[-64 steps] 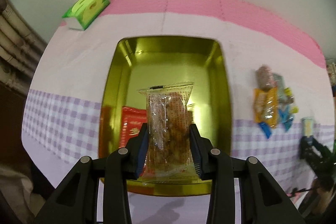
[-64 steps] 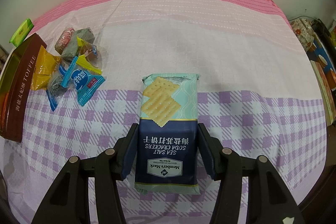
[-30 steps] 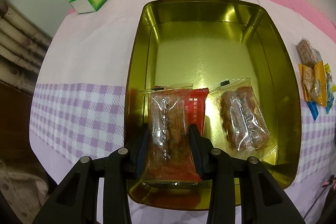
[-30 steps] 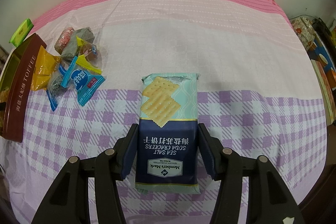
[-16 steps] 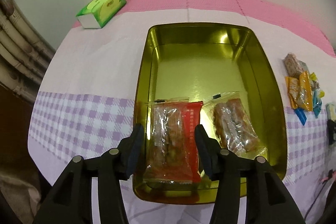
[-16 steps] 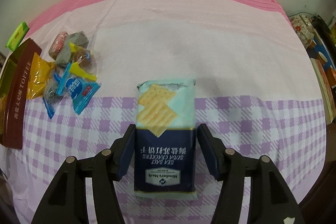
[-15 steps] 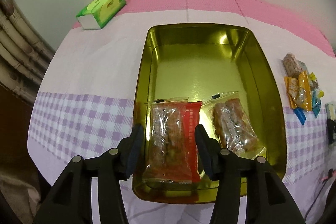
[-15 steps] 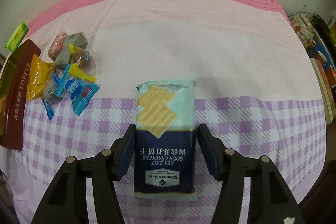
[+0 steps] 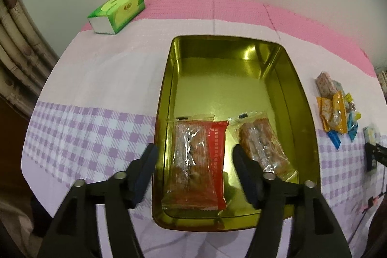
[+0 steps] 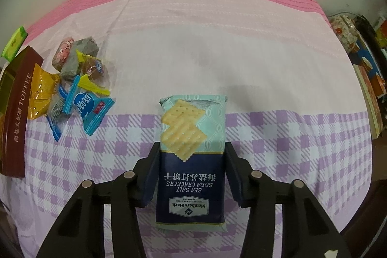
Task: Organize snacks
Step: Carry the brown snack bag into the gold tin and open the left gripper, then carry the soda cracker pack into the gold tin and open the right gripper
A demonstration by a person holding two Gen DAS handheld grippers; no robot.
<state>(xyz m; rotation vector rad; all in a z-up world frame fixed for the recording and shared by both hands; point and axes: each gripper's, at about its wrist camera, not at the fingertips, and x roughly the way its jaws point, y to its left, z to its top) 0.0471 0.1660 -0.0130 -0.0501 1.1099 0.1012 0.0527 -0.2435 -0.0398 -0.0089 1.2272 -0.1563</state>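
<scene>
A gold tin [image 9: 302,113] sits on the checked cloth in the left wrist view. In its near end a clear snack packet [image 9: 191,156] lies on top of a red packet [image 9: 217,144], with a second clear packet [image 9: 261,144] beside them. My left gripper [image 9: 196,161] hangs above the near packets. Its jaws are opening and stand wide, touching nothing. In the right wrist view a sea salt soda cracker pack [image 10: 191,127] lies flat on the cloth. My right gripper [image 10: 192,161] is closing on it, and both pads meet its long sides.
A pile of small wrapped candies [image 10: 77,88] lies left of the cracker pack, against the brown toffee-labelled tin wall [image 10: 19,117]. A green tissue box [image 9: 118,11] stands at the far left by the wall. Boxes and clutter [image 10: 367,79] line the table's right edge.
My left jaws spread and let go of the clear packet, which now lies in the tin, and the gripper has lifted back. My right jaws have narrowed onto the cracker pack.
</scene>
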